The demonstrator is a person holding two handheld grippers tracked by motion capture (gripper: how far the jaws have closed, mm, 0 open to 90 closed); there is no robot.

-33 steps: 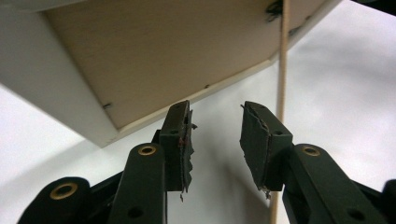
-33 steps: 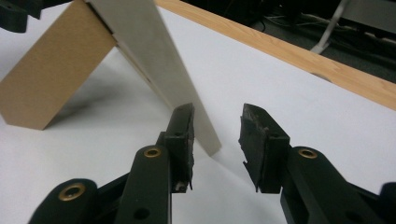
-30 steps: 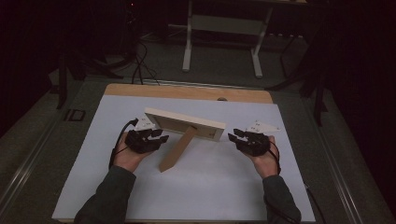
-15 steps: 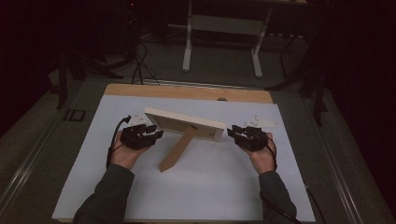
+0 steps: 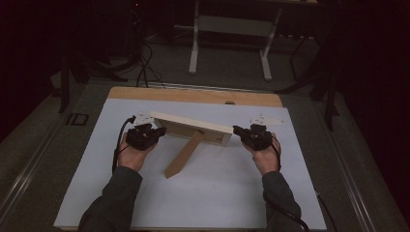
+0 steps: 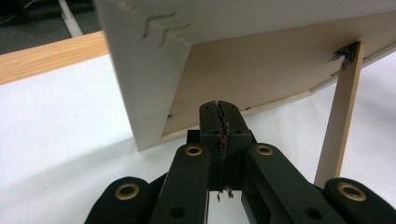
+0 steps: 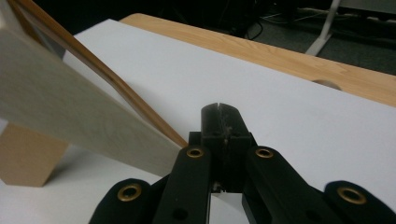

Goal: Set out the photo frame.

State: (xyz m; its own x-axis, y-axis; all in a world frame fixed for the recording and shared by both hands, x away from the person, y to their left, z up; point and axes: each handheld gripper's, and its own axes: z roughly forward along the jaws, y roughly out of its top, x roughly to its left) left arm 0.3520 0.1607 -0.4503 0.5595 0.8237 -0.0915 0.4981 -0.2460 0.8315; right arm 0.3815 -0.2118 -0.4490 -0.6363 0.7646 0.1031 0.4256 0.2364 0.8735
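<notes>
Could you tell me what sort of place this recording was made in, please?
Probably a lab or workshop set up for recording: a wooden table covered by a white sheet, cables trailing over the dark floor, and the white metal legs of another bench behind.

frame (image 5: 193, 126): pale matt painted wood, faint grain | its back board (image 6: 261, 74): brown matt fibreboard | prop leg (image 5: 183, 154): bare smooth wood | table (image 5: 193, 95) behind frame: light wood edge | sheet (image 5: 208, 193) under frame: white matt | gripper arms (image 6: 219, 126): black matt plastic, brass-coloured rivets
</notes>
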